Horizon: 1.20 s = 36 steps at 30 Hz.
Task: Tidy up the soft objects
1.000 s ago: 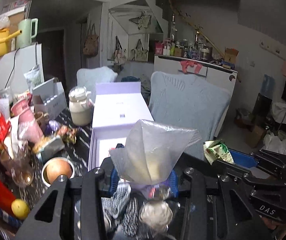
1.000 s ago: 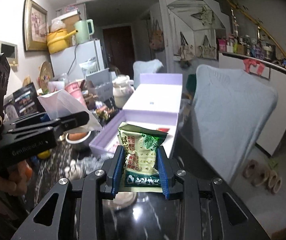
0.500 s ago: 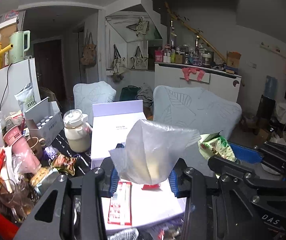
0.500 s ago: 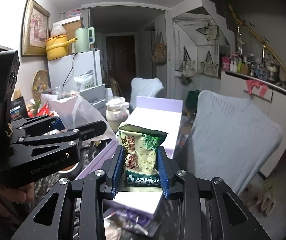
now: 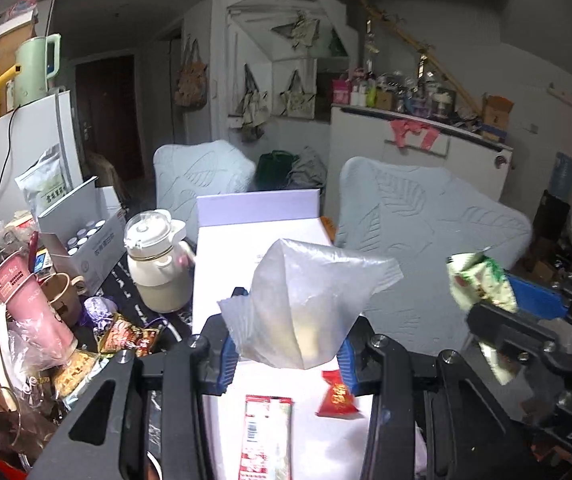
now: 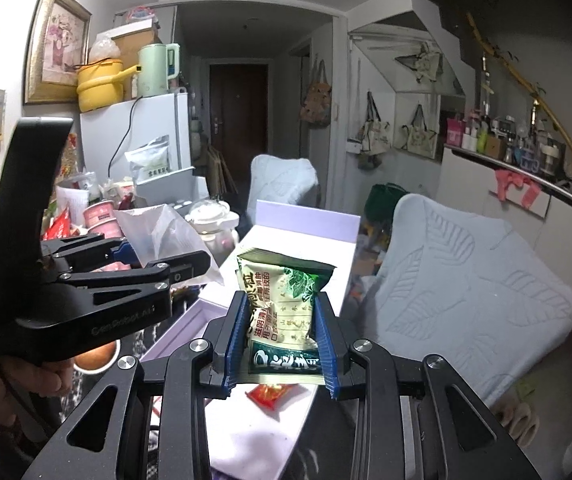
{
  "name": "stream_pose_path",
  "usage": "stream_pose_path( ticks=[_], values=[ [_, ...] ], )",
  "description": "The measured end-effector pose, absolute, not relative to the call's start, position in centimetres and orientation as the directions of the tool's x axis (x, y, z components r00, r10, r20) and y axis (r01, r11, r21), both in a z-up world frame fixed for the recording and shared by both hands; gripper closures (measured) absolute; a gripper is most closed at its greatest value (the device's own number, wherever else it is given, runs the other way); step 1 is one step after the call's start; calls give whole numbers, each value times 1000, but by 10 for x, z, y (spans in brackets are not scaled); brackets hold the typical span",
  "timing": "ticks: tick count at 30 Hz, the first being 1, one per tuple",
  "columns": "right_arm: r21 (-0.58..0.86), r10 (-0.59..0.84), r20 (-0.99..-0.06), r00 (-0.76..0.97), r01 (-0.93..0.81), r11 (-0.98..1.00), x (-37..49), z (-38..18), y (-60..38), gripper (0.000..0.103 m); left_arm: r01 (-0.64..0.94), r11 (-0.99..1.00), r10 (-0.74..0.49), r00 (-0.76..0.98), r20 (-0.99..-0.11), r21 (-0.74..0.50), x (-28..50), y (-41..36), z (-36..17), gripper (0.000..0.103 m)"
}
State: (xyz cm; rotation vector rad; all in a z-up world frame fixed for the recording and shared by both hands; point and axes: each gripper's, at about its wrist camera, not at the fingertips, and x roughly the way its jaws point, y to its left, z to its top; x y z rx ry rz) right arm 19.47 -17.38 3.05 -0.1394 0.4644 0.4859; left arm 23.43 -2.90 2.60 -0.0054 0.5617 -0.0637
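I hold both grippers above the open lavender box [image 5: 257,236] at the desk's [image 5: 125,300] right edge, each loaded; the left gripper [image 5: 288,354] has its jaws closed on a translucent plastic bag [image 5: 306,312], and the right gripper [image 6: 281,344] has its jaws pinched on a green-and-cream snack packet [image 6: 281,304], which shows in the left view too, just right of the bag. I judge this the carrying step: both soft items are aloft over the box, not yet set in; a red sachet [image 5: 338,396] and a long red-and-white packet [image 5: 265,432] already lie on its white floor. My next move calls for lowering each item onto bare floor beside those two, then easing the jaws apart; the limp bag may cling. The dark desk's left side is crowded: a cream kettle [image 5: 157,264] touching the box's left wall, a pink cup [image 5: 25,304], a carton of bottles [image 5: 85,240]; two pale-covered chairs [image 5: 426,248] stand beyond, a white fridge [image 6: 145,136] at the far-left wall.
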Motion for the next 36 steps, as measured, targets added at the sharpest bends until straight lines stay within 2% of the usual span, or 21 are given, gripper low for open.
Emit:
stream_pose_path(
  ticks=[8,19,27,36],
  values=[
    [-18,390,-542,744,-475,880,236,6,-162,71,14,1000,-11,780,-626,-1,275,-16,-8,63],
    [-33,337,-657,674,-473,881,272,-38,-144,71,22,999,-32,656,-754,-24,306,-14,-65,63],
    [16,341,-732,590,-484,875,288,-62,-136,71,18,1000,-27,607,-794,-21,312,-15,-89,63],
    [56,346,-758,553,-474,879,298,-68,-137,68,42,999,-26,612,-790,-1,309,-16,-90,61]
  ],
)
